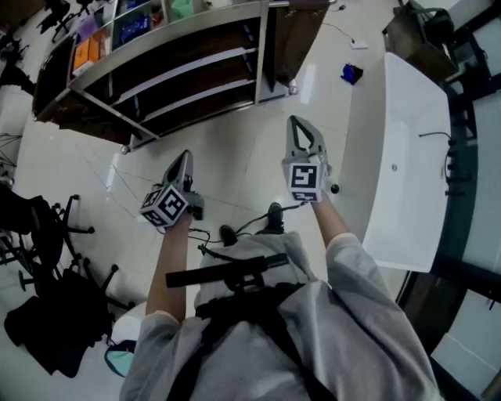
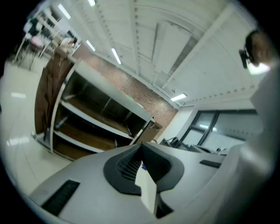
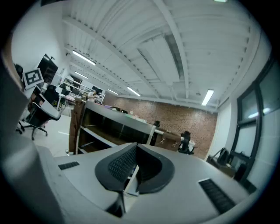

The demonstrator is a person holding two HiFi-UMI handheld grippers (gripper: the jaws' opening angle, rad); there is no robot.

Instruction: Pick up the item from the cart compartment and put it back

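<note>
Both claws clenched & empty, held short of the cart

Nearest: person's grey sleeve (image 1: 368,266) and black harness (image 1: 235,278), arms out fwd, shoes (image 1: 272,214) on the floor (image 1: 235,149) on the near side of the cart (image 1: 180,59). L claw (image 1: 185,157) & R claw (image 1: 296,121) both point at the cart, well apart from it, floor btwn. L claw jaws pressed together, nothing btwn them; R claw same, tips meeting, nothing held. Black office chairs (image 1: 47,227) left of the cart and nearer the person, white table (image 1: 399,157) right of the cart. Farthest: cart's top compartments hold an orange item (image 1: 86,51), blue item (image 1: 135,25), green item (image 1: 185,8); can't tell which is the task's item, all sit in the cart away from both claws
</note>
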